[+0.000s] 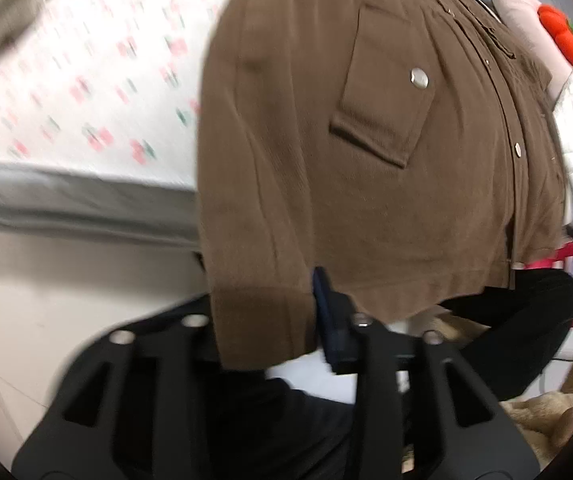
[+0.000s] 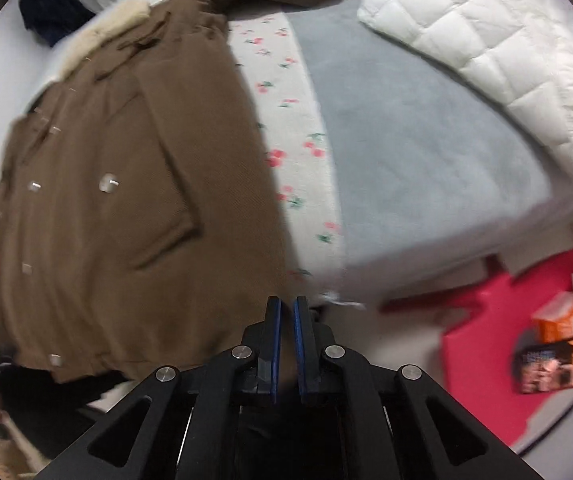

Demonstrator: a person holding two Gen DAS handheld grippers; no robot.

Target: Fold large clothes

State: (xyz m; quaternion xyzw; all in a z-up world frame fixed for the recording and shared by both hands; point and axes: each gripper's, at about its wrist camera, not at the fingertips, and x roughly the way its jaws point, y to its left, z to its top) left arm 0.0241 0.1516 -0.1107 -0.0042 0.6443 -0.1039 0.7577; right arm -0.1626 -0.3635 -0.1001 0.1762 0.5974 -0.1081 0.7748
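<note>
Brown corduroy fills most of both views: a large coat (image 1: pixel 366 160) lies spread front-up on the bed (image 2: pixel 426 160), its hem hanging over the mattress edge towards the floor. In the left wrist view a flap pocket (image 1: pixel 382 96) with a silver snap sits near the middle of the cloth, and a row of smaller snaps runs along the front opening. A pale fleece collar (image 2: pixel 106 36) shows at the far end of the coat in the right wrist view.

The left gripper (image 1: pixel 270 320) has the cuff of one sleeve (image 1: pixel 262 312) lying between its fingers. The blue pad (image 1: pixel 326 312) of one finger stands just beside the cuff's edge; the other finger is hidden behind the cloth, so I cannot tell whether the pads press on the sleeve or merely flank it.

The right gripper (image 2: pixel 286 320) hangs just off the coat's lower corner, near the mattress edge, with its blue pads nearly together and nothing between them (only a thin dark gap shows).

Beside the coat the bed carries a cherry-print sheet (image 2: pixel 298 152), a grey blanket and a white quilted duvet (image 2: pixel 486 48). A red mat (image 2: pixel 478 320) lies on the floor by the bed, and a person's black-clad leg (image 1: pixel 518 320) shows below the hem.
</note>
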